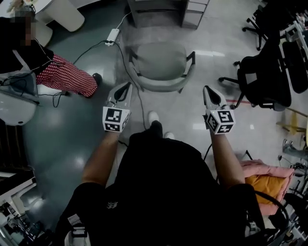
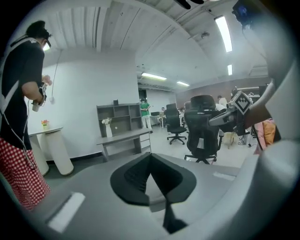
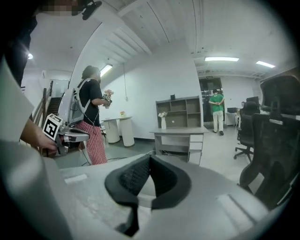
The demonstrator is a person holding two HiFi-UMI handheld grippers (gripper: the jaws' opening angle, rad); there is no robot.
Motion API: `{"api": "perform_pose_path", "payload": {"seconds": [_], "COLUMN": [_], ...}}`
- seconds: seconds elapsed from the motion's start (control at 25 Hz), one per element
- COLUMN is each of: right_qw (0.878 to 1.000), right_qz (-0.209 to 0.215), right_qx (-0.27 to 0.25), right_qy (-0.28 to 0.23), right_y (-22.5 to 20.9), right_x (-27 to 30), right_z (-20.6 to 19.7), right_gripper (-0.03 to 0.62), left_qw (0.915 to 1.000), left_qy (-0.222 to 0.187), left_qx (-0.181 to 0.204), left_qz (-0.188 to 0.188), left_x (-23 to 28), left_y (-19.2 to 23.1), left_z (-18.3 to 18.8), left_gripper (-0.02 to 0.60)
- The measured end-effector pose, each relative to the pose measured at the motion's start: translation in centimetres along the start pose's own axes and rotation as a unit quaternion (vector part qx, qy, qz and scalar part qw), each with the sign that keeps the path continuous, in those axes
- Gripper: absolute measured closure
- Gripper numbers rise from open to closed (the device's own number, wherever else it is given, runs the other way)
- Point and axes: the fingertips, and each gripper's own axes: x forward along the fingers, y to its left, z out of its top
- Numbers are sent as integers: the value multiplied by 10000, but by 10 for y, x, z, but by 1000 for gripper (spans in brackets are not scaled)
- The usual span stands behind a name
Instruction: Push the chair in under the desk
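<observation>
The grey chair (image 1: 161, 65) is seen on the floor just short of the counter (image 1: 166, 12), not yet pushed beneath it, with its curved back on the side away from the counter. The left tool (image 1: 126, 87) and the right tool (image 1: 207, 90) are held near that back, one off each rear corner of the chair without touching it. Both are closed, pads together and nothing gripped.
</observation>
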Motion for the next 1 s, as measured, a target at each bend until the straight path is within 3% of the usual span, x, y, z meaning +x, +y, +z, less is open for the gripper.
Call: {"api": "perform_pose_path", "payload": {"seconds": [0.24, 0.44, 0.72, 0.88, 1.0], "right_qw": [9997, 9995, 9958, 9915, 9858], "right_qz": [-160, -96, 145, 248, 591], "right_qx": [89, 8, 206, -78, -435], "right_qy": [160, 297, 877, 1277, 1511], "right_y": [12, 22, 26, 26, 37], "right_x": [58, 90, 109, 125, 140], "right_z": [11, 11, -38, -71, -93], "right_gripper": [592, 592, 592, 592, 589], "left_qw": [9992, 9967, 9886, 9833, 9806], "left_qy": [82, 285, 725, 900, 953], "left_qx": [-142, 10, 110, 210, 373], "left_qz": [-371, -762, -1316, -1567, -1673], "left_x": [37, 67, 89, 98, 103], "left_y": [37, 49, 26, 14, 10], "left_z": [-17, -41, -78, -96, -106], "left_gripper": [577, 577, 575, 557, 552]}}
